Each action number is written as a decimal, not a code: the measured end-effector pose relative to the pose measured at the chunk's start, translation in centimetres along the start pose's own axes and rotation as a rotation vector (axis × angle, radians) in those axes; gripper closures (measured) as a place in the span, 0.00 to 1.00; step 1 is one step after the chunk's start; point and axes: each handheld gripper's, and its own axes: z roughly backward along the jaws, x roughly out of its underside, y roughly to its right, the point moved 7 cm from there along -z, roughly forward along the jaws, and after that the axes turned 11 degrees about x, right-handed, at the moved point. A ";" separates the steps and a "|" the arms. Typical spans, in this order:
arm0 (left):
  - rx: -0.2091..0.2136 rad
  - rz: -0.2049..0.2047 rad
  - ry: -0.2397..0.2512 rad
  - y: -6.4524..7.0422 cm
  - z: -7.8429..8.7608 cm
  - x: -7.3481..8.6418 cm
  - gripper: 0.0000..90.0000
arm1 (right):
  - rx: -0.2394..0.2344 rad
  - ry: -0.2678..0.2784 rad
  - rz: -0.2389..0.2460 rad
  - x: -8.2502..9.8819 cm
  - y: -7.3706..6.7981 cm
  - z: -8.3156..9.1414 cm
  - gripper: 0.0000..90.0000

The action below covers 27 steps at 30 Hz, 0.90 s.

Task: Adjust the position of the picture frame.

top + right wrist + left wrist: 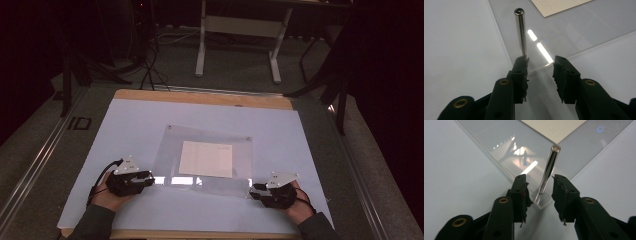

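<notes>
A clear rectangular acrylic sheet [205, 160] lies at the centre of the high view on a white board [130, 125], with a cream paper sheet [206, 159] beneath it. The left gripper [150, 179], jaws parted and holding nothing, sits at the sheet's lower-left corner around a slim shiny metal post [547, 171]. The right gripper [253, 192], jaws likewise parted, sits at the lower-right corner beside another upright metal post [522, 32].

Pretty sure this is a lab or test room, not anyone's home. Dim space, grey carpet floor [240, 65], cables [150, 65] snaking around, dark stand legs [75, 70], a white-framed desk [240, 30] at the back, and a worktop [200, 97] covered with a plain white sheet [140, 125].
</notes>
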 end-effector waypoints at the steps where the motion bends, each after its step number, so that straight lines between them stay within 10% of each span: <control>1: 0.001 -0.002 0.003 0.0 0.0 -0.1 0.73 | -0.007 0.000 0.004 0.0 -0.1 0.0 0.70; 27: -0.010 -0.097 -0.023 0.1 -2.5 -1.4 0.94 | 0.009 0.058 0.038 -1.6 -1.9 -1.4 0.94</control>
